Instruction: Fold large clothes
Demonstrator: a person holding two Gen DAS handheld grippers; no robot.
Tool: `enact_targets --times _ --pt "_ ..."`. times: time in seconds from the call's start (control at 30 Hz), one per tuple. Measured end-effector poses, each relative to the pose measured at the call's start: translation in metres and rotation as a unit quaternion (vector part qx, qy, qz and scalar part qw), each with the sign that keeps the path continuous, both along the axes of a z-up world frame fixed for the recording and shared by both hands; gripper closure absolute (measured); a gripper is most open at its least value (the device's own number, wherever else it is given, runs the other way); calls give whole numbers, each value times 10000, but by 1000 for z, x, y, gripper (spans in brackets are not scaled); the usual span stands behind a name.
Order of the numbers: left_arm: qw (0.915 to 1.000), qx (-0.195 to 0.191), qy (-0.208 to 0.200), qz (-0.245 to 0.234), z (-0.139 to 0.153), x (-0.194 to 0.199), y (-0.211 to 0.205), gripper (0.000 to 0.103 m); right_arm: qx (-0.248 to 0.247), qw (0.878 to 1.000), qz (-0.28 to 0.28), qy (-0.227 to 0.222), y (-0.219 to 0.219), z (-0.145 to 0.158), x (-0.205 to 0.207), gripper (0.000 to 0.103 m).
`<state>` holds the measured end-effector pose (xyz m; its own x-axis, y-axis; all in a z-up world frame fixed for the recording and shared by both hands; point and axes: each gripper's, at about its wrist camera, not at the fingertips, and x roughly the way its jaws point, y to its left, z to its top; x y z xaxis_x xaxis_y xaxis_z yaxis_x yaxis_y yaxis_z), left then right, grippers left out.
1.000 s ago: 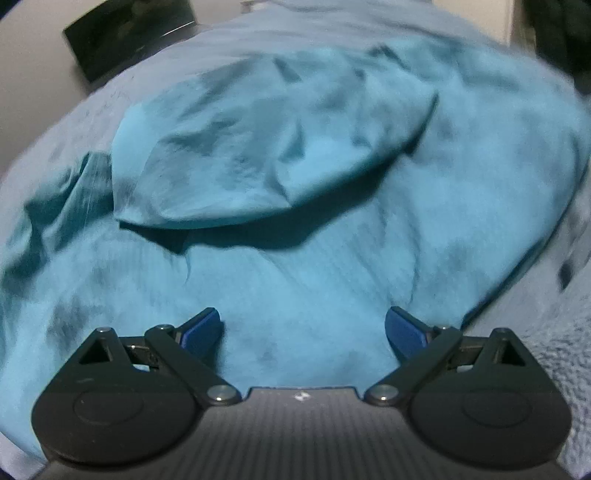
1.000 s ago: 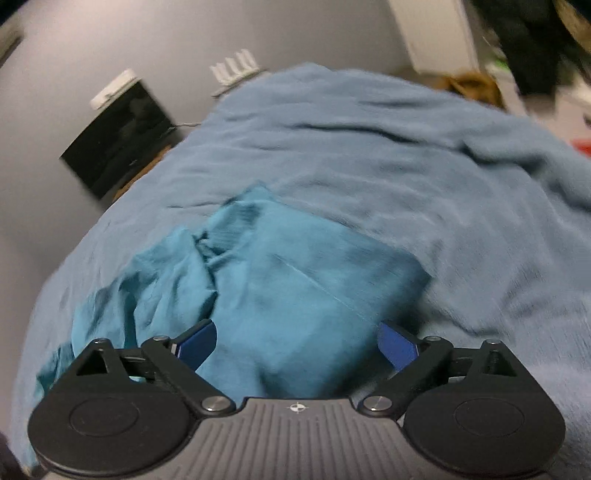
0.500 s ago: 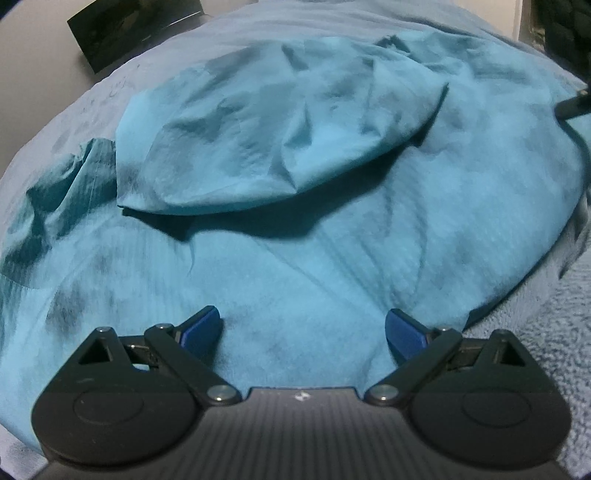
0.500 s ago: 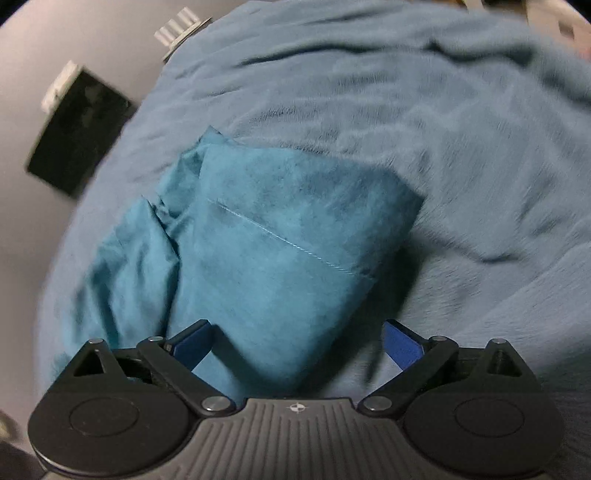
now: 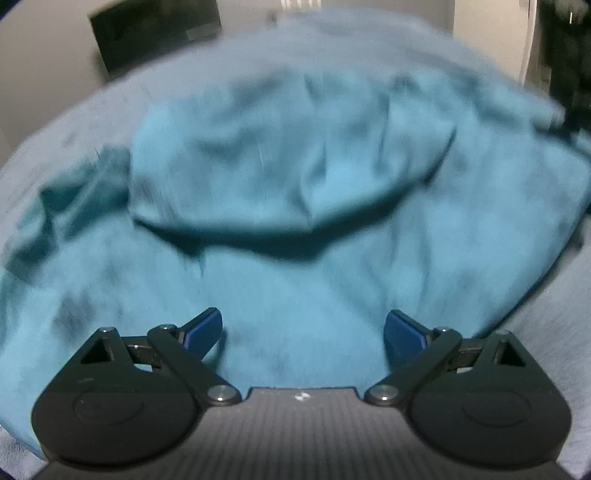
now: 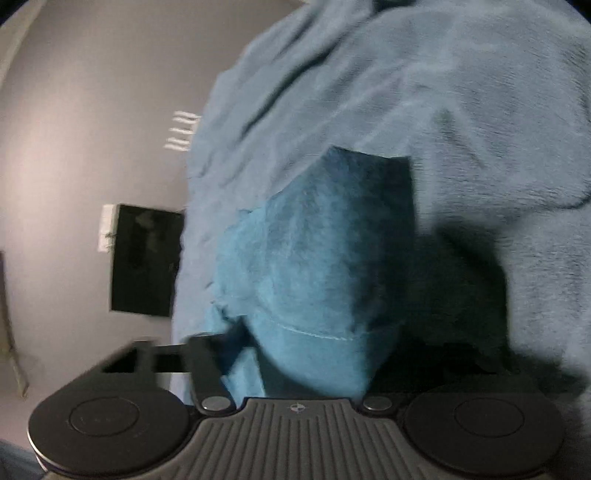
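Observation:
A large teal garment lies spread on a bed covered by a grey-blue blanket, with one flap folded over its middle. My left gripper hovers open and empty over the garment's near part. In the right wrist view a hemmed end of the teal garment rises between the jaws of my right gripper. The cloth hides the fingertips, so the grip itself cannot be seen.
The grey-blue blanket covers the whole bed. A black framed object stands by the grey wall beside the bed and also shows in the left wrist view. A white slatted item sits near the bed's far end.
My right gripper has rolled and pushed into the garment's hemmed end, which now stands up between its jaws. My left gripper has pulled back a little and stays open.

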<state>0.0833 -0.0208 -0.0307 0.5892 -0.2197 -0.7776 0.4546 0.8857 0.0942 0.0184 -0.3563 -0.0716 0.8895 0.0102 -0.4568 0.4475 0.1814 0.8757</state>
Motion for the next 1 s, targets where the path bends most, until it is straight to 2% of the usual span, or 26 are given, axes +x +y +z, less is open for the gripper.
enact_targets --times 0.03,0.07,0.13,0.27,0.33,0.37,0.43,0.5,0.53,0.57,0.63,0.7,0.77,0.93,1.0 --pt "9996 -208 -177 10 8 -2 2 6 -48 9999 64 -104 3 3 1 73" --pt "9983 -454 -374 46 16 -2 3 6 -105 9997 120 -200 5 7 0 75" --pt "9948 -670 -719 256 26 4 0 6 -275 9991 202 -265 10 14 0 78" --pt "9907 -412 -1159 577 27 32 -22 6 -588 9975 309 -246 12 24 -2 78" --pt "9903 -189 -1135 782 19 50 -30 6 -578 9977 298 -199 10 24 0 71" --pt "9902 -109 -1068 889 14 58 -30 6 -519 9980 300 -199 8 23 3 64" --pt "9907 112 -784 1109 -2 74 -30 6 -425 9985 288 -180 4 19 7 57" --pt "9925 323 -415 1107 -23 82 -29 6 -419 9986 283 -141 4 16 7 56" --pt "9929 389 -345 1072 -31 83 -29 6 -452 9985 284 -138 4 16 9 60" --pt "9931 443 -319 1042 -37 82 -29 6 -548 9978 327 -152 5 18 11 72" --pt "9930 507 -335 1016 -42 82 -29 6 -975 9933 562 -245 14 26 18 81" --pt "9928 574 -338 995 -45 83 -31 6 -1752 9797 891 -391 31 46 24 86" --pt "9926 627 -357 974 -48 83 -32 6 -2481 9592 1219 -592 53 66 29 88" --pt "9933 511 -335 978 -48 83 -28 6 -3565 9056 1915 -1273 106 104 25 89" --pt "9937 377 -304 1008 -45 83 -23 6 -3964 8798 2154 -1497 125 114 22 89"
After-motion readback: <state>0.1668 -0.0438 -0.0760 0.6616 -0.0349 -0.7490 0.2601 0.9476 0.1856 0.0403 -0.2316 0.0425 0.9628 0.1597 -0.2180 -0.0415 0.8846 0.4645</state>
